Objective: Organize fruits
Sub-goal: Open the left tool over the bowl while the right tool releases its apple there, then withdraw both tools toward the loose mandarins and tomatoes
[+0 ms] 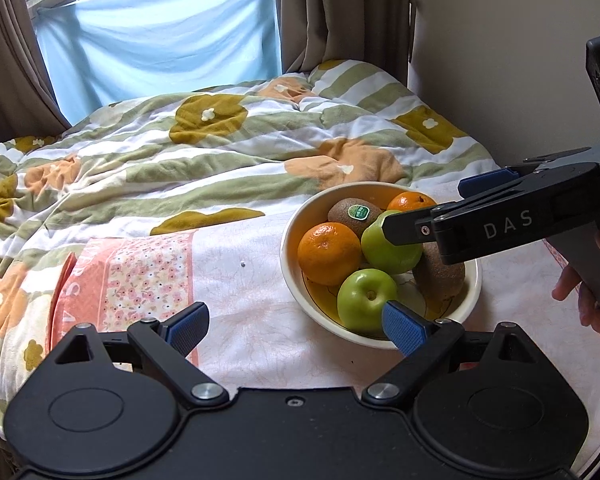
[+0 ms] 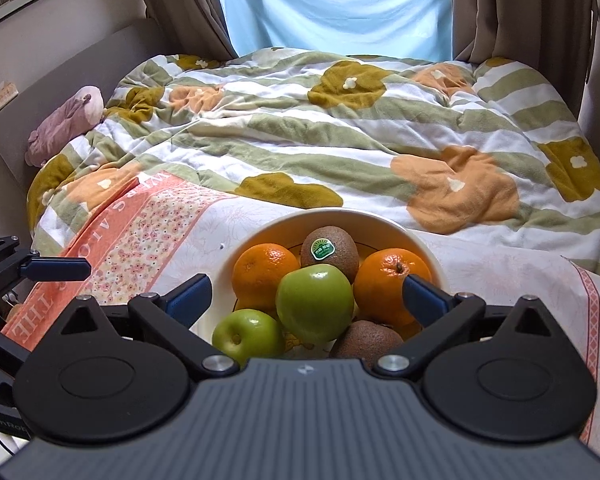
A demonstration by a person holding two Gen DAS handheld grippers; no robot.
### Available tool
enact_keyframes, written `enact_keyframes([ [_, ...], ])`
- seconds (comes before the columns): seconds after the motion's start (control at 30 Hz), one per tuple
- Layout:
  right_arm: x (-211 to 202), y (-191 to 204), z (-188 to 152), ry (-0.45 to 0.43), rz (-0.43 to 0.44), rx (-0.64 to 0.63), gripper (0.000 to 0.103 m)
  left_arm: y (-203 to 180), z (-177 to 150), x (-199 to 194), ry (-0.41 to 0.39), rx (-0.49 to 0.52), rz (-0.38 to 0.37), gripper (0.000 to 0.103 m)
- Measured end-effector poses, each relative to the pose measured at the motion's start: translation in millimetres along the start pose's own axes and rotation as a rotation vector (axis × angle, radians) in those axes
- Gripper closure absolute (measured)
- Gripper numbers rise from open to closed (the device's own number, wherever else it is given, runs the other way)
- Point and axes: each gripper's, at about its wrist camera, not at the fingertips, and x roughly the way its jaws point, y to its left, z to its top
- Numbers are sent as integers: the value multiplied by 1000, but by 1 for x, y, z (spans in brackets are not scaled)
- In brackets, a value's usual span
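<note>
With both tongs, right [image 2: 306, 294] and left [image 1: 296, 326], held apart, the top apple [image 2: 314, 300] is straddled at 12 o'clock in the bowl [image 2: 428, 248]; closing is judged next.

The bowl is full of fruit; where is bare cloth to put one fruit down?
Free cloth lies left of the bowl, bordered by the pink floral band and the quilt. A smaller patch lies on the bowl's right. Inside the bowl it is crowded: the green apples, oranges and kiwis touch, with the right tongs open around them.
</note>
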Motion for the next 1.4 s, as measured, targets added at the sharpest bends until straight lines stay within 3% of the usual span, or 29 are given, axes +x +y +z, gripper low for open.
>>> enact_keyframes([
  [0.37,-89,28,-6,-81,-68,27,0,-3,-14,-64,-111,15,-13,7],
  [0.73,-139,52,-64,-79,-163,120,0,-4,-53,-102,-133,58,-57,7],
  [1.1,-125,60,-135,1,-203,142,0,0,-79,-71,-63,72,-100,10],
  [1.4,-80,69,-172,32,-245,124,0,-13,-90,-6,19,120,-139,25],
])
